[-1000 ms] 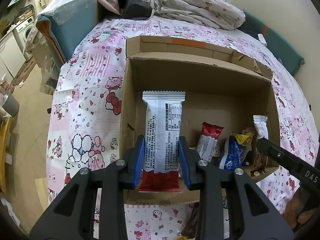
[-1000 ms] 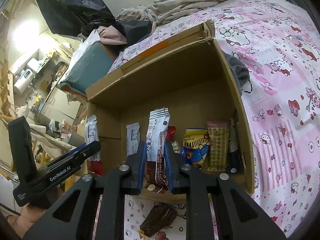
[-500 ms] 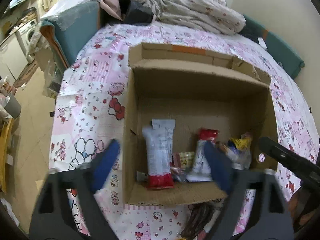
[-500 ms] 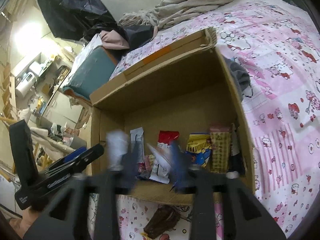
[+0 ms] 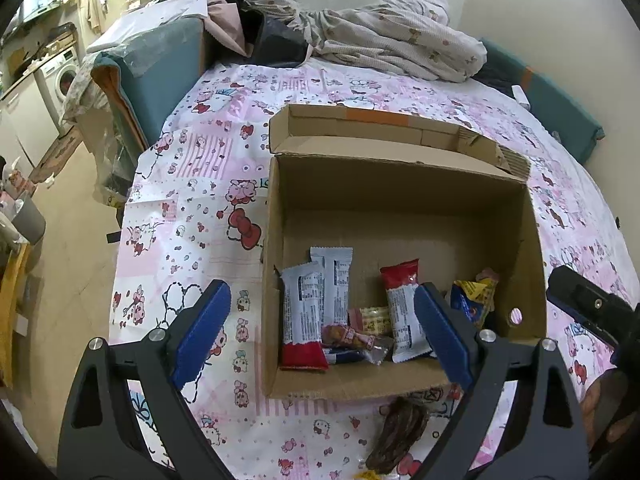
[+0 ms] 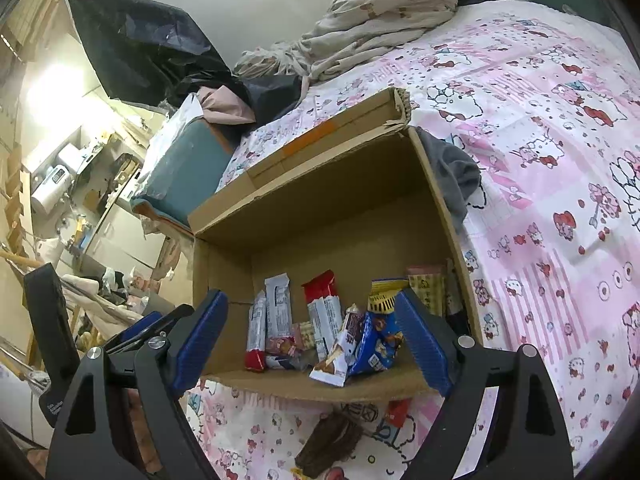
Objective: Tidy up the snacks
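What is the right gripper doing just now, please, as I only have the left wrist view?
Observer: The right gripper is open and empty, its fingers spread in front of the cardboard box.
Operator: Is any snack outside the box that my own fingers might hide?
Observer: Yes, a small red packet lies on the bedsheet just in front of the box, beside the dark brown snack.
Operator: And beyond the box's right wall?
Observer: A grey cloth lies crumpled on the bedsheet beside that wall.
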Available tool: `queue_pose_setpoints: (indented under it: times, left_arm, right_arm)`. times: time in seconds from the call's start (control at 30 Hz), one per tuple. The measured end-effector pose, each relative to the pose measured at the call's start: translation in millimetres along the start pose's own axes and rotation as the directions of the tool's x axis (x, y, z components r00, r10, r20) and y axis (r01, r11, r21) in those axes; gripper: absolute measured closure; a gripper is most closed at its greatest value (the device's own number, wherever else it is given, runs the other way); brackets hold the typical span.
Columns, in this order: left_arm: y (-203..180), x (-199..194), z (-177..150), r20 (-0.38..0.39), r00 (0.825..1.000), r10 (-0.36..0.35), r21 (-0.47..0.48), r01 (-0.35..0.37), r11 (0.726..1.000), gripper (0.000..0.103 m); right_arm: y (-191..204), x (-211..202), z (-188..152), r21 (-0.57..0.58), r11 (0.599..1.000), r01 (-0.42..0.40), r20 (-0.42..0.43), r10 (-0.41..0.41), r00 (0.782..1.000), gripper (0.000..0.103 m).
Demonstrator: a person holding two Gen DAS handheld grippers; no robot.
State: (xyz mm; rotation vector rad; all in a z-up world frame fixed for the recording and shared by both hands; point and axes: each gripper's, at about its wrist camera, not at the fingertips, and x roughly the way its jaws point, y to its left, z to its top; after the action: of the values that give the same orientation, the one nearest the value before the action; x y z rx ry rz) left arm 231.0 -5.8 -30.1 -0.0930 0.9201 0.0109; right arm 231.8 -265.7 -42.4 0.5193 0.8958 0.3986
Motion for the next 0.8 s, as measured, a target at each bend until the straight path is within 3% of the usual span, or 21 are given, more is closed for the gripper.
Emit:
queue_pose_setpoints:
  times: [0.53, 0.8]
  left_arm:
    - [-5.8, -14.6, -49.4, -0.109, 0.993, -0.037, 0.016, 0.039, 0.999, 0.012]
    - [-12.7, -6.3, -71.9, -0.197, 0.979, -0.052, 0.058, 0.064, 0.996, 0.012]
  right_arm:
    - [-14.3, -31.0, -42.8, 0.111, 0.994, 0.008, -0.098, 0.002, 0.995, 0.014]
    - [-23.9, -36.5, -69.1, 0.151, 0.986, 0.077, -0.158, -0.053, 0.986, 0.014]
